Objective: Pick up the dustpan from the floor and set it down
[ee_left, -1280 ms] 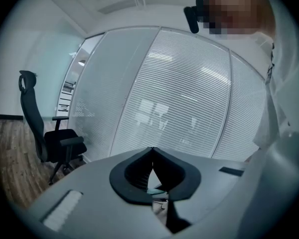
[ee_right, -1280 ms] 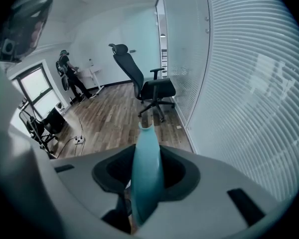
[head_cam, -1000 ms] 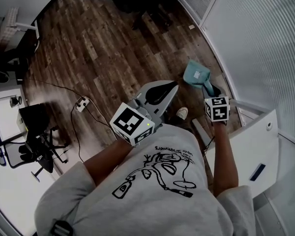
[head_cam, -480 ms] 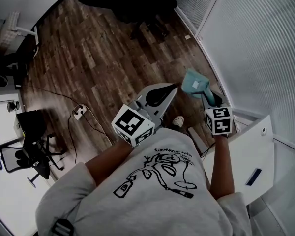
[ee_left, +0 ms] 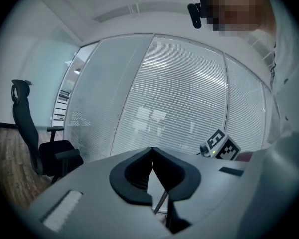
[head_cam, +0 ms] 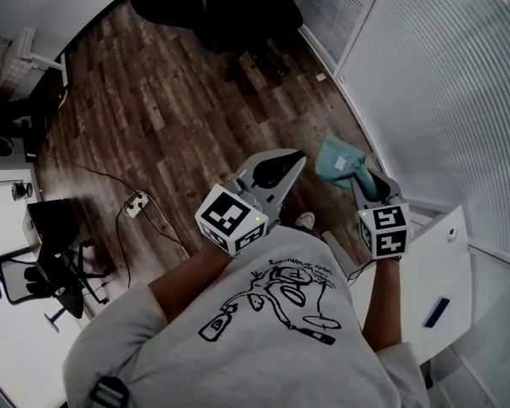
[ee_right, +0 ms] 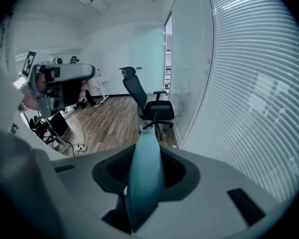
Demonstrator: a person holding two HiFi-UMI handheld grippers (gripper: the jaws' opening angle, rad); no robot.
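Observation:
The teal dustpan (head_cam: 336,161) hangs above the wooden floor, with my right gripper (head_cam: 367,184) shut on its handle. In the right gripper view the teal handle (ee_right: 145,168) runs up between the dark pads, and my right gripper (ee_right: 145,153) points down toward the floor. My left gripper (head_cam: 296,156) is held near the middle of the head view, left of the dustpan and apart from it. Its jaws meet at the tips with nothing between them; in its own view the left gripper (ee_left: 152,152) faces the blinds.
Black office chairs (head_cam: 246,11) stand at the far end of the floor, one of them the chair (ee_right: 154,108) near the glass wall. A power strip (head_cam: 136,202) with cables lies at left. The blind-covered glass wall (head_cam: 442,75) and a white cabinet (head_cam: 442,270) close off the right side.
My right gripper has risen with the dustpan, which now hangs higher above the floor. The left gripper has barely shifted.

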